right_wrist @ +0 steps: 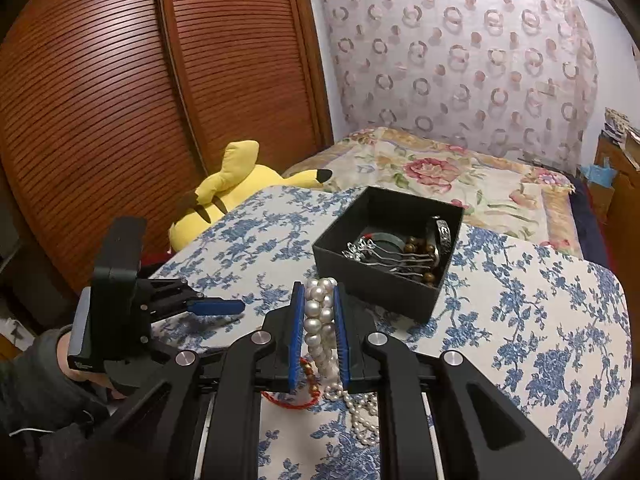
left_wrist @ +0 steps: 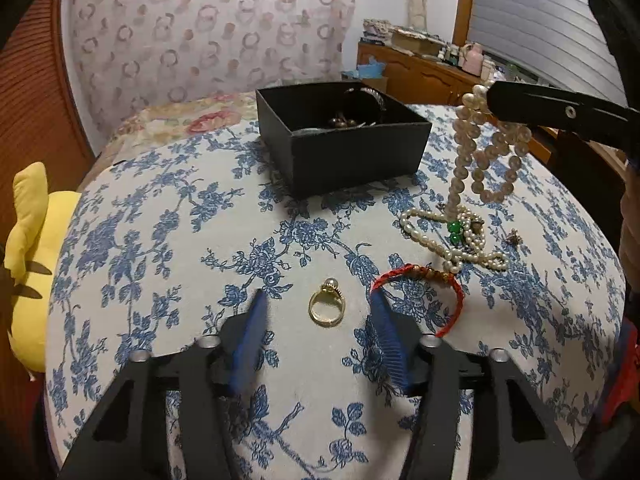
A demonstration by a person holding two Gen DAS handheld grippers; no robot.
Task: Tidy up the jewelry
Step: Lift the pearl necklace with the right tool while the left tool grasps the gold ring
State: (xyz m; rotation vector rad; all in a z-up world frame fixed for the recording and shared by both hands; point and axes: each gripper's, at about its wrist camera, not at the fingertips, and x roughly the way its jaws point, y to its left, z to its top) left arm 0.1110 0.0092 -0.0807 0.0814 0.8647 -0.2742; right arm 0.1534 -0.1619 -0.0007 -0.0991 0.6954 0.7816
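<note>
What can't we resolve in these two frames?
- Black box contents: left wrist view, near wall hides most.
- Red bracelet: right wrist view, mostly behind the right claw.
- Small brown piece beside the pearl necklace: too small to identify.

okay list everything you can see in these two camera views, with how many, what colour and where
box: one, black, open, on the blue-flowered cloth, holding beads and silver pieces
pearl strand: one, cream, big pearls, hanging from the right gripper beside the box
small pearl necklace: one, white with green stones, heaped on the cloth under the hanging strand
red bracelet: one, red cord with brown beads, on the cloth near the necklace
ring: one, gold with a pearl, on the cloth between the left gripper's fingers
plush toy: one, yellow, by the wooden door
cloth: one, white with blue flowers
left gripper: black, blue pads, open
right gripper: black, blue pads, shut on the pearl strand
</note>
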